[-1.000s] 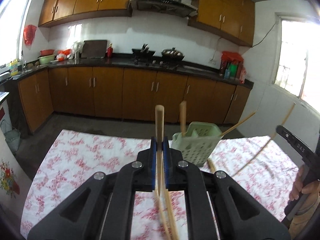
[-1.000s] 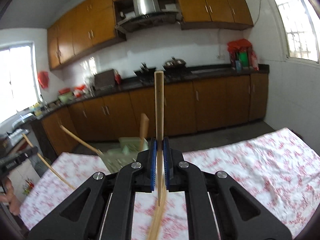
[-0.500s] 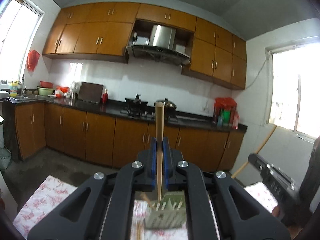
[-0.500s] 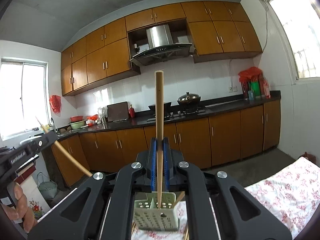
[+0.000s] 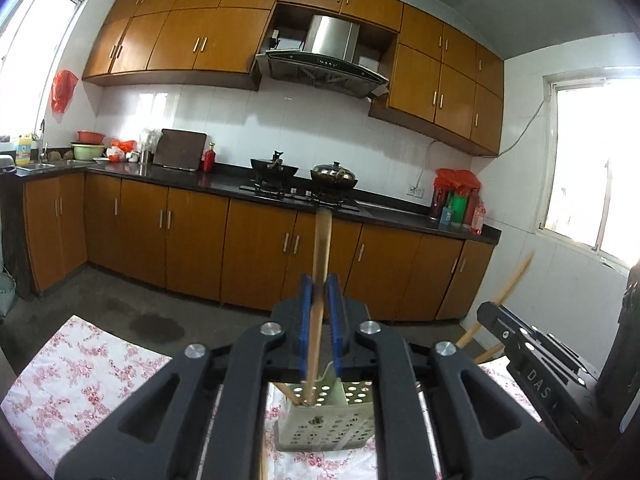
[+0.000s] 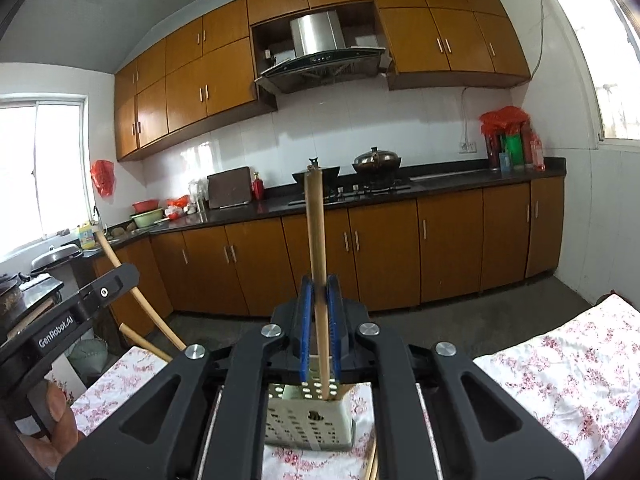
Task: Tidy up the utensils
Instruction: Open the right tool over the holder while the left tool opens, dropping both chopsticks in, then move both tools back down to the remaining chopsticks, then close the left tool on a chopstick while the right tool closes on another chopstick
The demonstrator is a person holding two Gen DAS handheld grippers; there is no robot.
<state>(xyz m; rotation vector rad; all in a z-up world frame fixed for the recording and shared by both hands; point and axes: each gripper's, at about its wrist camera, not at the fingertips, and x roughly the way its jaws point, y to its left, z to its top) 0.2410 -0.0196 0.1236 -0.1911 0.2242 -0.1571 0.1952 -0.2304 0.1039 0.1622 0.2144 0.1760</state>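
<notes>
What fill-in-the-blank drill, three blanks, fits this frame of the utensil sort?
1. The left hand-held gripper holds a wooden ____ between its blue pads.
2. The chopstick in the right hand-held gripper has its lower end inside the perforated green ____.
3. The tablecloth under the holder has a pink ____ print.

Missing words: chopstick; holder; floral

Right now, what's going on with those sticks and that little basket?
A person holds two grippers, each with a wooden chopstick between its fingers. The left gripper and the right gripper both stand their chopstick upright, its lower end going into the pale green holder on the flowered tablecloth.
</notes>
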